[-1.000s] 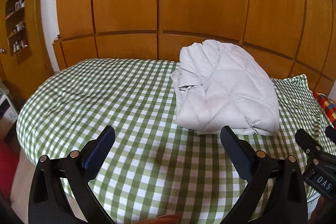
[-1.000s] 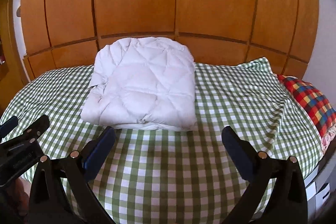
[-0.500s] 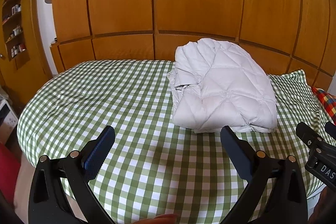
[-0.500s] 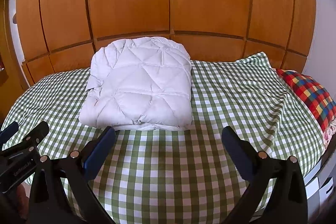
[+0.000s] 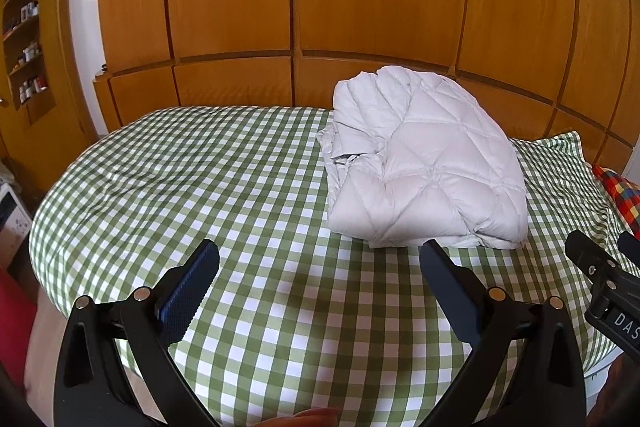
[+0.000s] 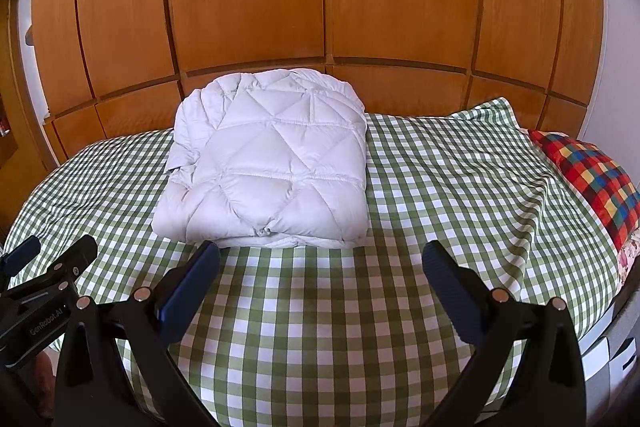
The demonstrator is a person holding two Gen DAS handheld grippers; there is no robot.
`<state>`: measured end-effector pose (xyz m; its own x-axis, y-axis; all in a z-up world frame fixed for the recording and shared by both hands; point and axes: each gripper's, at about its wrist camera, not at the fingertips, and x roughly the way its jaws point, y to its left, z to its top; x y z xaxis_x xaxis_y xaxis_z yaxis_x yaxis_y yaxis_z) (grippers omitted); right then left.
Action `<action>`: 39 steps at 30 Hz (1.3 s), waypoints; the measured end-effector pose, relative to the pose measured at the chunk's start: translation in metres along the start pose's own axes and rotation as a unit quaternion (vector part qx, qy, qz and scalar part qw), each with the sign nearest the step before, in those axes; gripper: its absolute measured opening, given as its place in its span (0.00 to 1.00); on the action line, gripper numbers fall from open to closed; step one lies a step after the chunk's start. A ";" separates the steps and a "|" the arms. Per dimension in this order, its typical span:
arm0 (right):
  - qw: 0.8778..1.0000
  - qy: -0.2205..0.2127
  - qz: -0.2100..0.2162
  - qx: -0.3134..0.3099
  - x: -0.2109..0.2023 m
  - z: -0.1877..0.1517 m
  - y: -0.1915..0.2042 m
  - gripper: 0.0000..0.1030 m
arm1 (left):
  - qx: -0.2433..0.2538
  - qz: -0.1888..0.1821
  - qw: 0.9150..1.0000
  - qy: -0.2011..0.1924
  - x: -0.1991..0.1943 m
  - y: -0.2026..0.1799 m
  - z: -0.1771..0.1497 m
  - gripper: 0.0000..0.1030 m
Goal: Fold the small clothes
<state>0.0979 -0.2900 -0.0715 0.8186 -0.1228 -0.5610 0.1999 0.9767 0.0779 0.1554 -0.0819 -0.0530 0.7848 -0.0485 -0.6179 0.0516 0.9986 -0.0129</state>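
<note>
Compared with a second ago, pulled back and raised slightly: more of the wooden wardrobe wall (image 5: 360,7) visible above the bed, and the folded white quilted jacket (image 5: 424,167) sitting a little farther beyond both sets of tongs. No change in the jacket's own shape or place on the green-and-white checked bedspread (image 5: 220,195). Left tongs (image 5: 318,259) released, jaws spread wide, nothing between them, hovering over bare checked cloth. Right tongs (image 6: 320,259) likewise released and empty, jaws wide apart. From the left wrist view, jacket ahead and to the right, its near folded edge just beyond the tip of the right-hand finger, not touching it. From the right wrist view, jacket (image 6: 268,167) ahead and slightly left of centre, near edge just past the tip of the left-hand finger, apart from it. Folded into a thick, roughly rectangular bundle, lying flat, with the long axis running away from the tongs toward the wardrobe. Thick rolled fold facing the tongs; looser, crumpled layers and open edges along the bundle's left side. Far end reaching almost to the bed's back edge. Beyond the right tongs on the right, a red, blue and yellow checked pillow (image 6: 592,179) at the edge of the bed. Black body of the right tongs visible at the right margin of the left wrist view; black body of the left tongs at the left margin of the right wrist view.
</note>
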 end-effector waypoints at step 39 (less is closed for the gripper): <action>1.000 0.013 0.010 -0.005 0.004 -0.002 -0.001 0.98 | 0.009 -0.012 1.000 0.006 0.001 -0.002 -0.002 0.97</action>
<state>0.1003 -0.2915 -0.0754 0.8077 -0.0991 -0.5812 0.1787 0.9806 0.0811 0.1551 -0.0836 -0.0553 0.7758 -0.0728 -0.6268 0.0821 0.9965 -0.0141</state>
